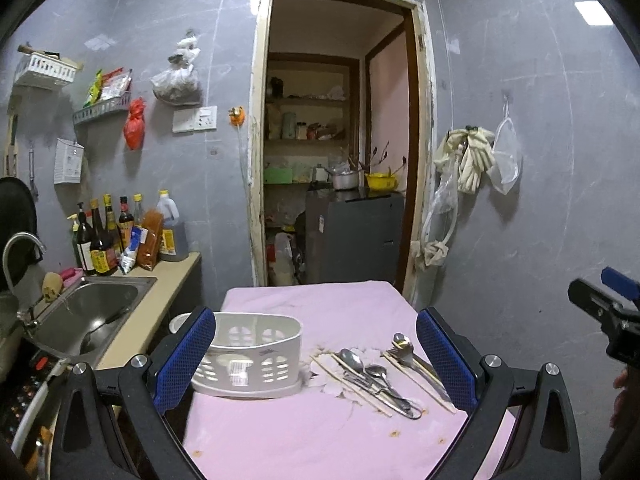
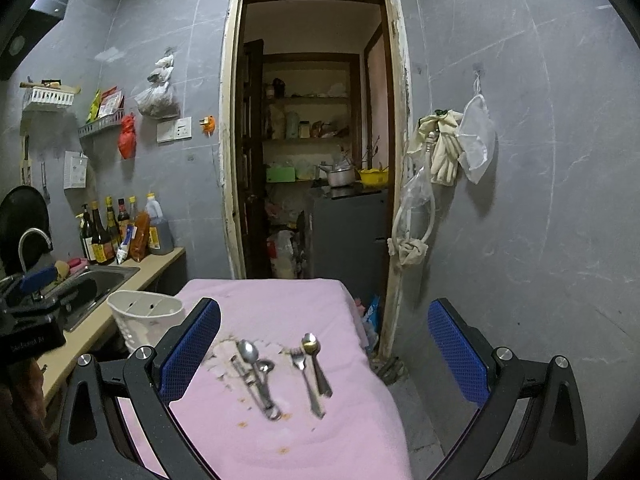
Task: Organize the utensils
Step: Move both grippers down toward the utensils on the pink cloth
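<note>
Both blue-padded grippers, left [image 1: 316, 354] and right [image 2: 324, 344], gaped wide and empty above metal spoons [image 2: 256, 376] beside a white slotted plastic caddy [image 1: 256, 360].

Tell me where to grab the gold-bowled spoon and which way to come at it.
Take the gold spoon by its handle, near the middle, from above. It lies flat on the pink cloth with the bowl pointing away, so close the right tongs across the handle's width. The fork lies close on its left; the right side looks clearer, so keep toward that side.
</note>
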`<state>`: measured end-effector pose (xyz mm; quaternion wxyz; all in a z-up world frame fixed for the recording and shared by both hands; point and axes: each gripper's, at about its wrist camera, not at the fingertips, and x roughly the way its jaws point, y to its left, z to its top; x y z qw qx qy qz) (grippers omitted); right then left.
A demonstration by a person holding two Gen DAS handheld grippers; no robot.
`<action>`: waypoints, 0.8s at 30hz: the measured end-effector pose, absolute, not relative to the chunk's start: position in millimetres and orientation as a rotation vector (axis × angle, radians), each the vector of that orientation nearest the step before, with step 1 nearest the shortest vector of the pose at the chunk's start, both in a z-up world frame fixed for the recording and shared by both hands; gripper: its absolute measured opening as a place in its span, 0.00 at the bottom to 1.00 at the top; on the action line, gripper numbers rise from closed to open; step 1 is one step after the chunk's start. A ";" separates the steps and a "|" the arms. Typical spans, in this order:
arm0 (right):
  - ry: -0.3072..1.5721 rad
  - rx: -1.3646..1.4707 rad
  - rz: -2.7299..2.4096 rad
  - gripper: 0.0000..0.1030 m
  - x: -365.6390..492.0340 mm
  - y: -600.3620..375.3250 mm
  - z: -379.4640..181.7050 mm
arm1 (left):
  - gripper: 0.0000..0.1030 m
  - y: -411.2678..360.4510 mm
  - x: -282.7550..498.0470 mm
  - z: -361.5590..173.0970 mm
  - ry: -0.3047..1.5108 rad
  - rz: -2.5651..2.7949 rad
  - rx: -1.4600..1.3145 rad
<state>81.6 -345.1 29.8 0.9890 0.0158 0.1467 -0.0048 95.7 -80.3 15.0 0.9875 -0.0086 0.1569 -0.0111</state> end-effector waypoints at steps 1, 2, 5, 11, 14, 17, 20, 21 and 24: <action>0.302 0.031 -0.001 0.99 92.6 -352.1 27.5 | 0.98 -86.5 102.3 12.6 0.327 -0.018 -0.019; 0.315 0.029 0.008 0.99 102.7 -358.4 24.2 | 0.98 -92.6 109.2 9.1 0.343 -0.014 -0.021; 0.372 0.030 0.030 0.99 129.9 -373.1 10.3 | 0.98 -103.5 129.2 -2.4 0.395 0.005 -0.041; 0.466 0.012 0.068 0.99 184.5 -399.2 -24.0 | 0.98 -117.4 164.1 -30.4 0.461 0.062 -0.121; 0.505 0.012 0.088 0.99 209.1 -406.7 -41.4 | 0.98 -124.0 181.5 -48.7 0.506 0.093 -0.129; 0.552 0.017 0.125 0.99 238.6 -409.2 -64.4 | 0.98 -126.0 198.2 -66.4 0.560 0.121 -0.144; 0.578 0.022 0.165 0.99 260.1 -404.5 -84.3 | 0.98 -125.1 212.7 -83.9 0.599 0.150 -0.168; 0.586 0.023 0.183 0.99 269.0 -401.5 -92.1 | 0.98 -125.4 218.1 -88.7 0.611 0.157 -0.173; 0.611 0.020 0.231 0.99 294.1 -395.1 -111.4 | 0.86 -124.8 237.3 -107.3 0.667 0.173 -0.197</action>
